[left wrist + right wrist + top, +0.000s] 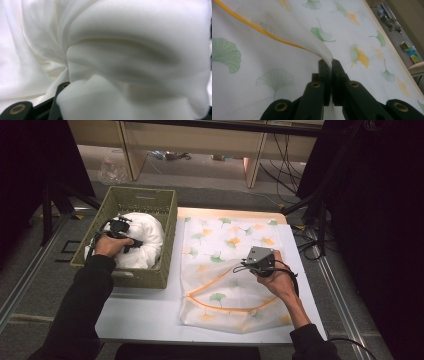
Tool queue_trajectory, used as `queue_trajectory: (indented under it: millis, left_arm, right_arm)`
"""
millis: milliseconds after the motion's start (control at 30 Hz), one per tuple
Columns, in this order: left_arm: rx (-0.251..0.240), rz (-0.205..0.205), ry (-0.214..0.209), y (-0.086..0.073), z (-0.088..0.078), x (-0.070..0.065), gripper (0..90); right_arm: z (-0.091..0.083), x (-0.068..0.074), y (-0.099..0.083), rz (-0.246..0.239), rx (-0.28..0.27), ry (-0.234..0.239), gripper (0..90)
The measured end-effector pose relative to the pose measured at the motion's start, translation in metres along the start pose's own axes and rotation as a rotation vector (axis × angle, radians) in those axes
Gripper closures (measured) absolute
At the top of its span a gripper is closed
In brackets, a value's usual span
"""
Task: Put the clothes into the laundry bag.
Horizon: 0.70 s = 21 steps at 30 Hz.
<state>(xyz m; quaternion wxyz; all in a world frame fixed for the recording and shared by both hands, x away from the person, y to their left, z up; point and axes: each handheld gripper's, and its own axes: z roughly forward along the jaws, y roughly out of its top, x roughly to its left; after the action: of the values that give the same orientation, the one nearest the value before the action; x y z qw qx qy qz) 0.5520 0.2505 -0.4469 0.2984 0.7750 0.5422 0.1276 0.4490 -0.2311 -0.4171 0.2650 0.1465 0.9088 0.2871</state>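
A white cloth bundle (147, 237) lies in a green woven basket (150, 195) at the table's left. My left gripper (122, 232) reaches down into the basket onto the bundle. In the left gripper view the white cloth (137, 50) bulges up between the black jaws and hides their tips. A sheer mesh bag (225, 240) printed with green and orange ginkgo leaves lies flat to the right of the basket. My right gripper (329, 62) is shut on the bag's orange-trimmed upper edge (287, 42) and holds it raised off the lower layer. In the high view the right gripper (240, 266) sits over the bag's middle.
The white table (145, 310) carries the basket and the bag. Its right edge (305, 280) runs close beside the bag. Beyond the table's far edge are the floor, cables and wooden furniture legs (252, 165). Dark stands flank both sides.
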Motion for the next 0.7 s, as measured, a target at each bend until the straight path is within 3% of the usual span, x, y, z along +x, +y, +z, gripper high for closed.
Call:
queue_trajectory:
  millis: [533, 633, 700]
  left_arm:
    - [-0.209, -0.146, -0.128, 0.014, -0.046, 0.009, 52.6]
    - [-0.252, -0.153, -0.156, 0.021, -0.060, 0.007, 52.5]
    - [-0.274, -0.136, -0.166, 0.026, -0.070, 0.005, 52.4]
  right_arm:
    - [-0.002, -0.002, -0.001, -0.005, -0.009, -0.005, 89.3]
    - [-0.003, -0.001, -0.001, 0.014, -0.006, -0.006, 89.3]
    - [-0.003, -0.001, -0.001, 0.011, -0.004, -0.005, 89.3]
